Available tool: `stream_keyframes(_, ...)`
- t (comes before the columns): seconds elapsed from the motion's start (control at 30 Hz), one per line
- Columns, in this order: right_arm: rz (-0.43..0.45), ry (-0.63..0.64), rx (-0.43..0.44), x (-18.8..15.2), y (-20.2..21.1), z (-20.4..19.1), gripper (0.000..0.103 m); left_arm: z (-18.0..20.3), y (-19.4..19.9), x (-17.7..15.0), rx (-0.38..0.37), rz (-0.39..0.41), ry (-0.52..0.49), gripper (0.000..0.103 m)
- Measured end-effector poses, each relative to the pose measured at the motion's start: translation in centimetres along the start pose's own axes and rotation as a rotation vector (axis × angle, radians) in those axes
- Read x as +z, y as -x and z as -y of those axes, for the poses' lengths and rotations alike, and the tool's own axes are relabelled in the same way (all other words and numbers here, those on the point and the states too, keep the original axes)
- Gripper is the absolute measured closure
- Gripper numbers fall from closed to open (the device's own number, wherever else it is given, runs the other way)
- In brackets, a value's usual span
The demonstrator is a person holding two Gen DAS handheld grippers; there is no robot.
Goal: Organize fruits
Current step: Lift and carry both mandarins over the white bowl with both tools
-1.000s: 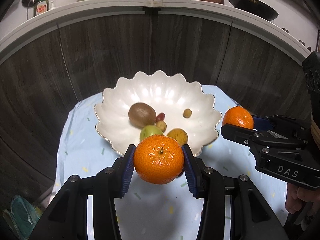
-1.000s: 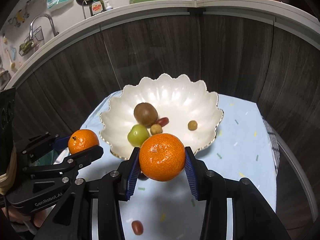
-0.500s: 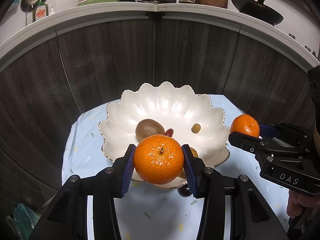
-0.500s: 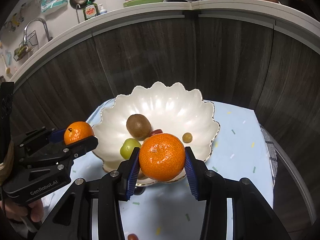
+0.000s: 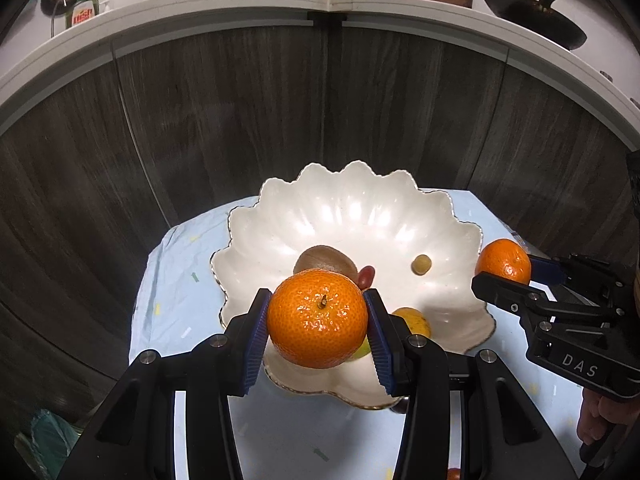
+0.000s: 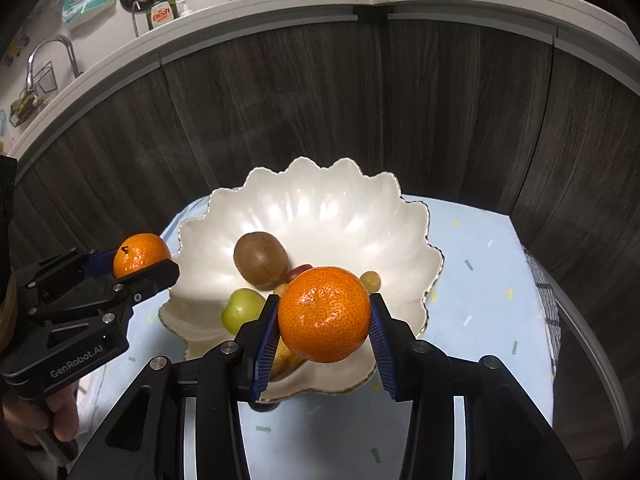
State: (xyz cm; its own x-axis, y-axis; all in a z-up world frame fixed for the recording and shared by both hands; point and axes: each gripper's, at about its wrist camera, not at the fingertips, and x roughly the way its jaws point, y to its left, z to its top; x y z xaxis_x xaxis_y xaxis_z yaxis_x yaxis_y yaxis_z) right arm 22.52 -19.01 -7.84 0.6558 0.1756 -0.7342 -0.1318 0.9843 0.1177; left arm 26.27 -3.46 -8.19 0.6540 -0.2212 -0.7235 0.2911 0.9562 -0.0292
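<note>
Each gripper, left (image 5: 318, 320) and right (image 6: 324, 320), clamps a mandarin (image 5: 317, 319) in its jaws above the scalloped bowl (image 5: 360, 216) already holding a kiwi (image 6: 261, 258) beyond them; both await release.

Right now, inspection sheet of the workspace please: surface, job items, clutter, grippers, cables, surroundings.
Surface: light blue cloth with small coloured flecks.
Job's things: scalloped white bowl holds a kiwi, green fruit and small round fruit.
Clutter: nothing seen.
Grippers: left gripper shut on left orange; right gripper shut on right orange; both at the bowl's near rim.
Cables: nothing seen.
Surroundings: dark wood panels; dish soap bottle on the counter.
</note>
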Motion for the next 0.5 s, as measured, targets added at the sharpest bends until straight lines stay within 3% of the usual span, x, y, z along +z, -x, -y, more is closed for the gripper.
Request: stream_keyframes(0.5, -0.07, -0.012, -0.029, -0.2, -2.1, 0.4, 0.059, -0.6, -1.9, -0.4, 0.002, -0.047, 0.009, 0.057)
